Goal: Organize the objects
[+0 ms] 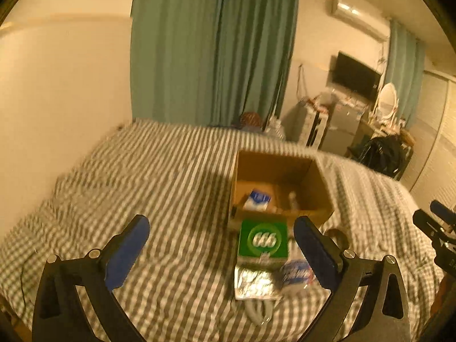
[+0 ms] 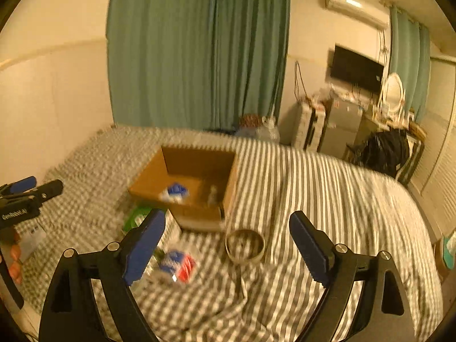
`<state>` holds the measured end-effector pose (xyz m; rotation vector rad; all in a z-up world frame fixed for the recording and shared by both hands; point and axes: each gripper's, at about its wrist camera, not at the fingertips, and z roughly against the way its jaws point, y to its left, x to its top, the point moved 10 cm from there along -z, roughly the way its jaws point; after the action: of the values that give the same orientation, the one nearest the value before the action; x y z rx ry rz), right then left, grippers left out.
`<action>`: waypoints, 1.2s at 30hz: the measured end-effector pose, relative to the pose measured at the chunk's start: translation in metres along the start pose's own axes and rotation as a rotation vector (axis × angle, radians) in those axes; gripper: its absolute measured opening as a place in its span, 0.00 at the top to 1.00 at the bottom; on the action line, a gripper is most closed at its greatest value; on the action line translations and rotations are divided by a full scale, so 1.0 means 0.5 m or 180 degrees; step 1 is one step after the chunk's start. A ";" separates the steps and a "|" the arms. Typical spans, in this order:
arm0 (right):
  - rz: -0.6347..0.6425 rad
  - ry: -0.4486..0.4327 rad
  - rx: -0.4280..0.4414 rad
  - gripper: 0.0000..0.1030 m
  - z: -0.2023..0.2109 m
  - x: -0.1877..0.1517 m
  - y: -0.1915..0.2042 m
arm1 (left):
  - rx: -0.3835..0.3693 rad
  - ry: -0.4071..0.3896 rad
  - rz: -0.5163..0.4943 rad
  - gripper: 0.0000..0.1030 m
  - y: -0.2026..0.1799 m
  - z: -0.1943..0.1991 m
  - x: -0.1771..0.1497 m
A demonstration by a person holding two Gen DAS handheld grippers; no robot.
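**Both hand-held grippers spread wide over the bed**

Left wrist view: the left hand-held gripper (image 1: 221, 232) is released, empty; the green box (image 1: 262, 239) lies just inside its right finger, the cardboard box (image 1: 280, 191) beyond.

Right wrist view: the right hand-held gripper (image 2: 228, 229) is released, empty; the metal ring (image 2: 245, 245) lies between its fingers, the cardboard box ahead-left.

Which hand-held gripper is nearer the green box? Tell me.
Left. The left hand-held gripper has the green box lying just ahead between its open fingers. The right hand-held gripper sits further right, the box beyond its left finger.

A cardboard box (image 1: 280, 188) sits on the bed (image 1: 142, 176), a carton (image 1: 262, 239) just before it
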<state>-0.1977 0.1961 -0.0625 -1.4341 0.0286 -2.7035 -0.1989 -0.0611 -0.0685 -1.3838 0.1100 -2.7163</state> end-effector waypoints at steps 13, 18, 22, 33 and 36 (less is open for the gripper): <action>-0.0079 0.0666 -0.0139 0.14 -0.207 -0.174 -0.049 | 0.0065 0.0686 -0.0107 0.00 -0.081 -0.206 -0.201; -0.0116 0.0902 -0.0143 0.14 -0.290 -0.224 -0.068 | 0.0131 0.1214 -0.0096 0.00 -0.081 -0.295 -0.287; -0.0105 0.1060 -0.0138 0.14 -0.356 -0.252 -0.070 | 0.0132 0.1300 -0.0002 0.00 -0.076 -0.324 -0.302; -0.0030 0.1184 -0.0217 0.14 -0.466 -0.260 -0.069 | -0.0103 0.1122 -0.0102 0.00 -0.135 -0.349 -0.287; -0.0102 0.1178 -0.0254 0.14 -0.483 -0.252 -0.075 | -0.0071 0.1099 -0.0185 0.00 -0.144 -0.347 -0.287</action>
<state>-0.3293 0.2386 -0.3001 -0.9368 0.1380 -2.9841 -0.2588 0.0310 -0.2781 -0.9220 0.1251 -2.9840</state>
